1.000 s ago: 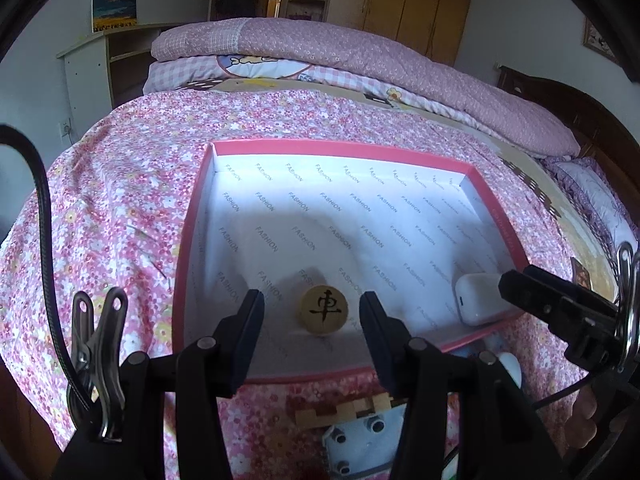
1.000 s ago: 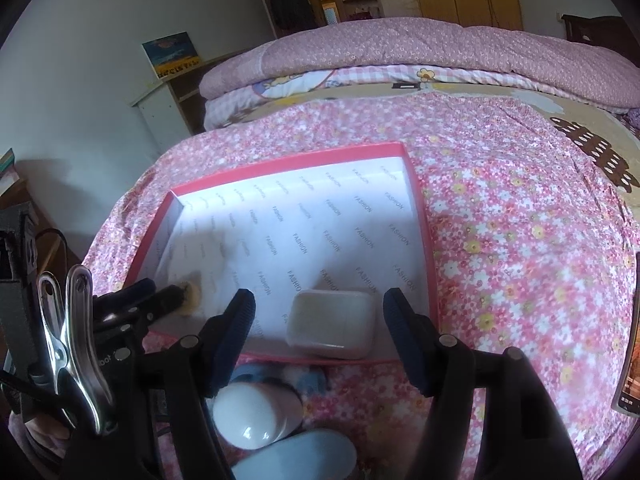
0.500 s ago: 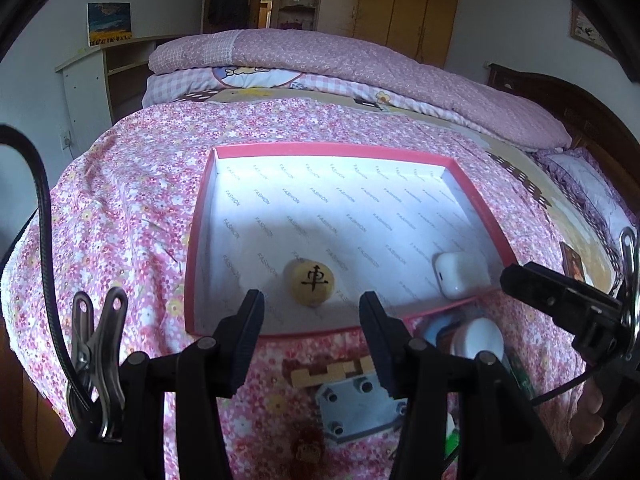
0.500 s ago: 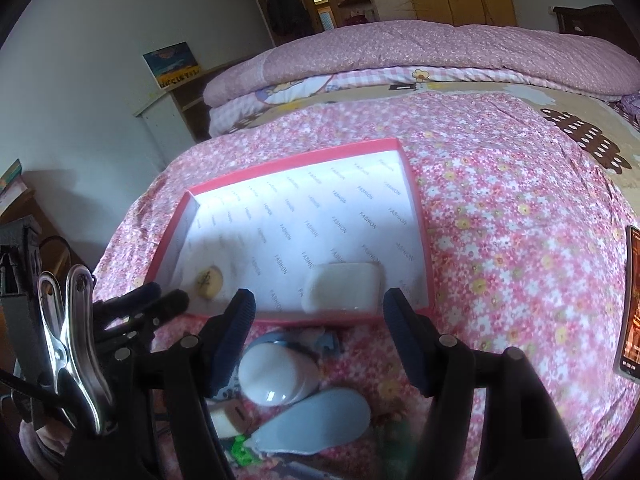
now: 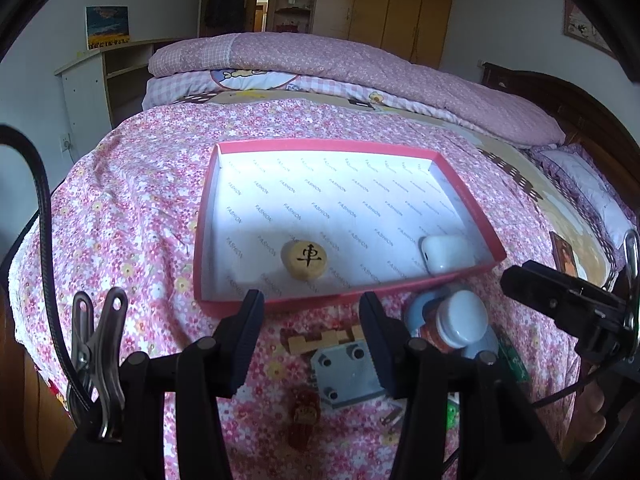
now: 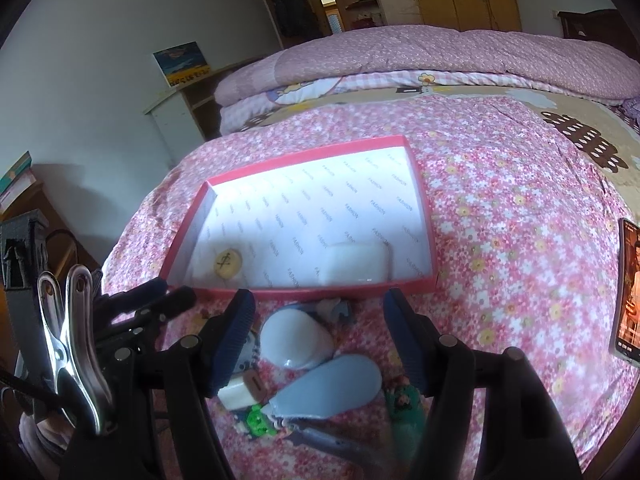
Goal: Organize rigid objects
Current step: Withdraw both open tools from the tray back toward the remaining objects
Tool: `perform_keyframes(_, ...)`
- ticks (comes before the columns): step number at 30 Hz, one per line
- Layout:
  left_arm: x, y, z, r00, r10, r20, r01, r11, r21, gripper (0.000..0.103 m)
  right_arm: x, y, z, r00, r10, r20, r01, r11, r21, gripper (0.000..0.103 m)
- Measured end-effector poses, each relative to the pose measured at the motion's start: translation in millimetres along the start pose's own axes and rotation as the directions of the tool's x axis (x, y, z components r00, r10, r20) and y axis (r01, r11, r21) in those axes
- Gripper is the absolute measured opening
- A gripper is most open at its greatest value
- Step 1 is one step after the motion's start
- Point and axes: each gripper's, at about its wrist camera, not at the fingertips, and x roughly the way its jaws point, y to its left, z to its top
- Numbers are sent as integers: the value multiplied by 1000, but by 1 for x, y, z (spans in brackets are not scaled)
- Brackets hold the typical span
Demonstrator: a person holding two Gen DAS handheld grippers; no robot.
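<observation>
A red-rimmed box (image 5: 208, 216) with white printed lining lies on the flowered bedspread. Inside it rest a round wooden chess piece (image 5: 304, 259) near the front left and a white earbud case (image 5: 446, 255) at the front right; both also show in the right wrist view, the chess piece (image 6: 227, 263) and the case (image 6: 354, 262). My left gripper (image 5: 310, 330) is open and empty, above a wooden block (image 5: 320, 338) and a grey plate (image 5: 346, 374). My right gripper (image 6: 318, 336) is open and empty, above a white cap (image 6: 296, 340) and a blue oval piece (image 6: 328, 386).
Loose items lie before the box: a small red figure (image 5: 304, 416), a white-capped bottle (image 5: 460, 322), a green toy (image 6: 260, 424), a green figure (image 6: 404, 402). A phone (image 6: 626, 292) lies at the right. Folded quilts (image 5: 360, 68) lie behind; a shelf (image 5: 92, 84) stands at left.
Both grippers have pulled back from the box, leaving the chess piece and the earbud case inside. More of the loose items in front of the box has come into view.
</observation>
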Motion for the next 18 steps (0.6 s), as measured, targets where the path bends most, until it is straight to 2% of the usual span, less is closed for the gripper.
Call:
perform_keyframes(12, -11, 8, -16, 1000, 11, -10, -11, 1000, -3, 52, -17, -7, -22, 1000, -9, -10, 9, 1000, 11, 68)
perform_keyframes(18, -11, 12, -25, 999, -7, -36, 6, 1000, -29, 52, -21, -11, -30, 1000, -14, -18, 15, 1000, 11, 68)
